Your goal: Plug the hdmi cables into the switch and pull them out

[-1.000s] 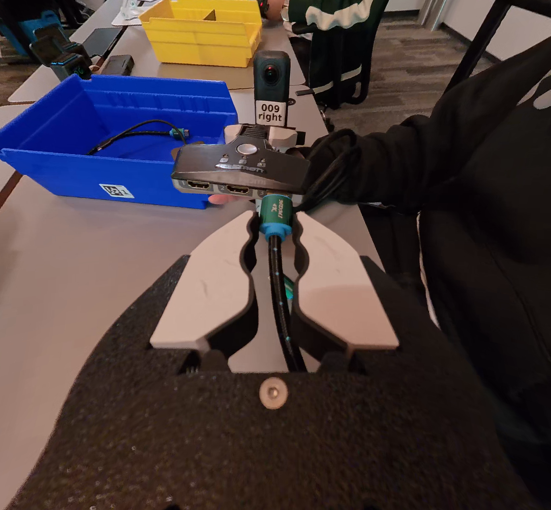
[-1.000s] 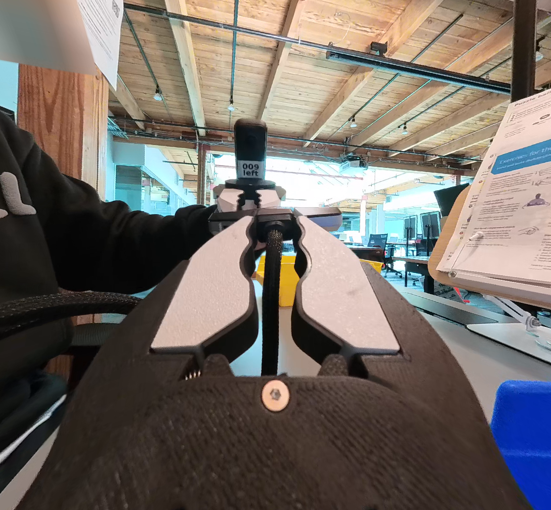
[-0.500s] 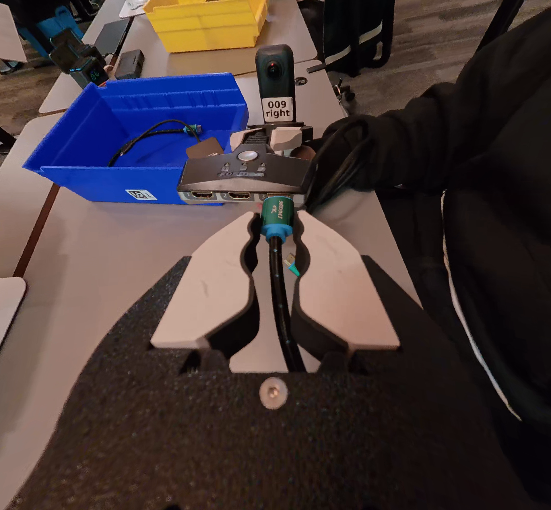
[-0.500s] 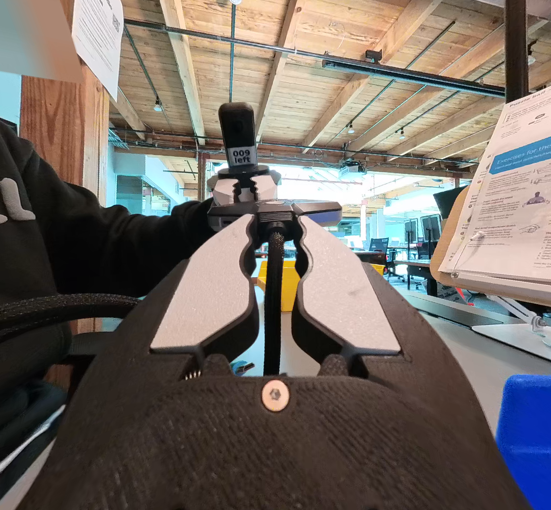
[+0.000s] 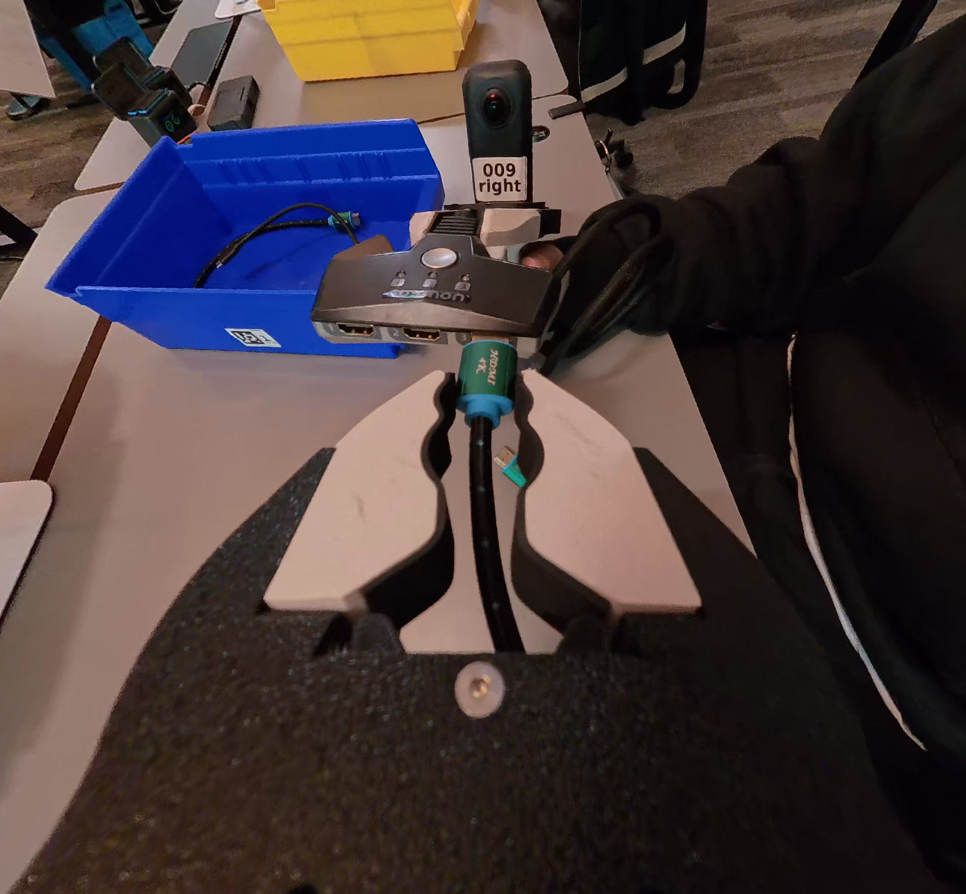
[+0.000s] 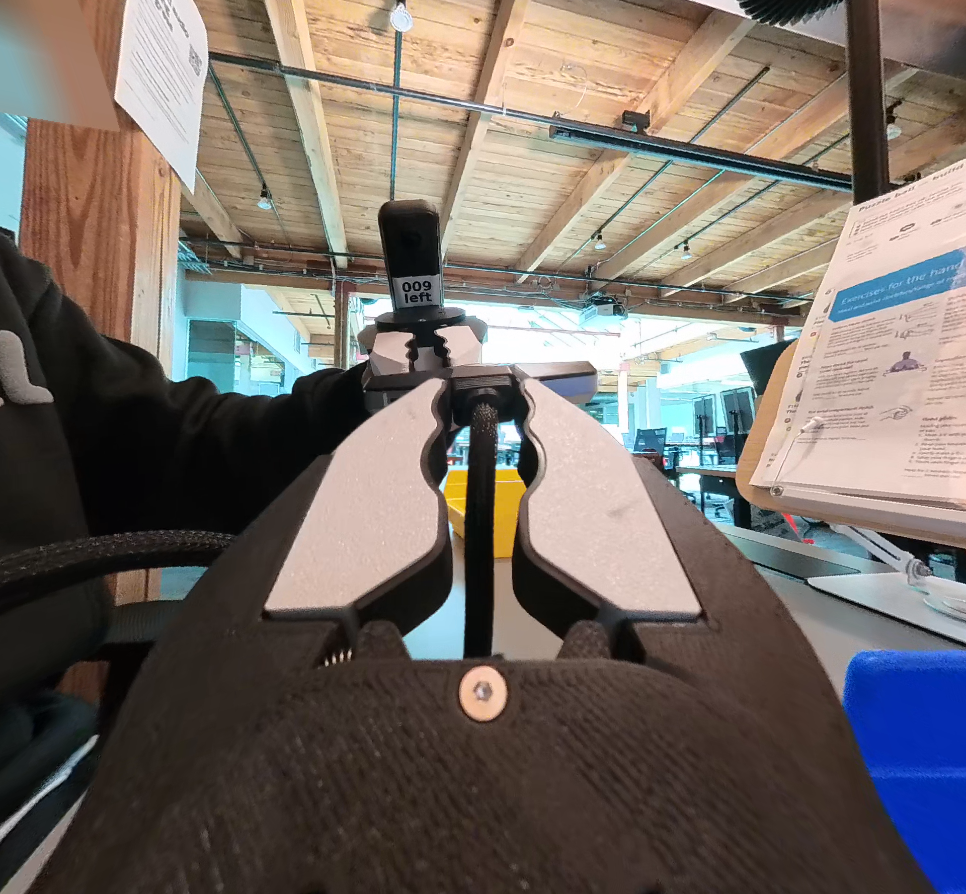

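The black HDMI switch (image 5: 434, 288) hangs above the table, with two empty ports on its front left. My left gripper (image 5: 486, 377) is shut on the green HDMI plug (image 5: 486, 364), which sits at the switch's rightmost port. A sliver of its metal tip shows. My right gripper (image 5: 486, 223) holds the switch from its far side. In the right wrist view, the right gripper (image 6: 481, 388) is shut on the switch's rear end (image 6: 554, 377), where a black braided cable (image 6: 478, 503) leaves it. The left gripper (image 6: 426, 351) faces it just beyond.
A blue bin (image 5: 157, 304) at left holds another cable with a green plug (image 5: 342, 221). A loose small plug (image 5: 509, 469) lies on the table under my left fingers. A yellow bin (image 5: 366, 32) stands behind. A person's black sleeve (image 5: 784, 241) fills the right.
Both grippers and the switch have lifted and tilted a little. Both grips are unchanged. The green plug stays at the rightmost port, with a little more of its metal tip showing.
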Action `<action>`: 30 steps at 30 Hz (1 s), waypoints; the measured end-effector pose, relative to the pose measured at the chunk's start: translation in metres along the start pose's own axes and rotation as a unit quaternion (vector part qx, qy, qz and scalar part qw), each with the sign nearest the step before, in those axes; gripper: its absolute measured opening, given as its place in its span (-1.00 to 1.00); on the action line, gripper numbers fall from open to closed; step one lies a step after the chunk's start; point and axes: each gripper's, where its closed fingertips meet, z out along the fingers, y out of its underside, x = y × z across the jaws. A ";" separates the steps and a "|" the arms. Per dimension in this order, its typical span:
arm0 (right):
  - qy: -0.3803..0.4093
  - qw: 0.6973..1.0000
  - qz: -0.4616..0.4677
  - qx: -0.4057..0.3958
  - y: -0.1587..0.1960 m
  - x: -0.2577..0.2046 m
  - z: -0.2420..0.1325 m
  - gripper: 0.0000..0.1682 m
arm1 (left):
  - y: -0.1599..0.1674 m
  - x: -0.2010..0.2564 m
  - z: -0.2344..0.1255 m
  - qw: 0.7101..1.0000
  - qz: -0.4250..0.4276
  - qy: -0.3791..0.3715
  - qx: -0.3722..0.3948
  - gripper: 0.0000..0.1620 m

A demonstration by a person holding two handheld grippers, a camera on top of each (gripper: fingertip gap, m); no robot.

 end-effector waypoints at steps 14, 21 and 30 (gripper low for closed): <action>-0.023 0.998 -0.009 -0.064 0.020 -0.009 0.007 -0.72 | 0.015 0.009 -0.006 0.998 0.036 0.011 -0.049 -0.75; -0.023 0.999 0.013 -0.047 0.017 -0.006 0.005 -0.72 | 0.012 0.008 -0.003 0.999 0.028 0.010 -0.014 -0.75; -0.016 0.999 0.001 -0.029 0.010 -0.004 0.003 -0.72 | 0.008 0.007 0.002 0.999 0.037 -0.014 -0.021 -0.75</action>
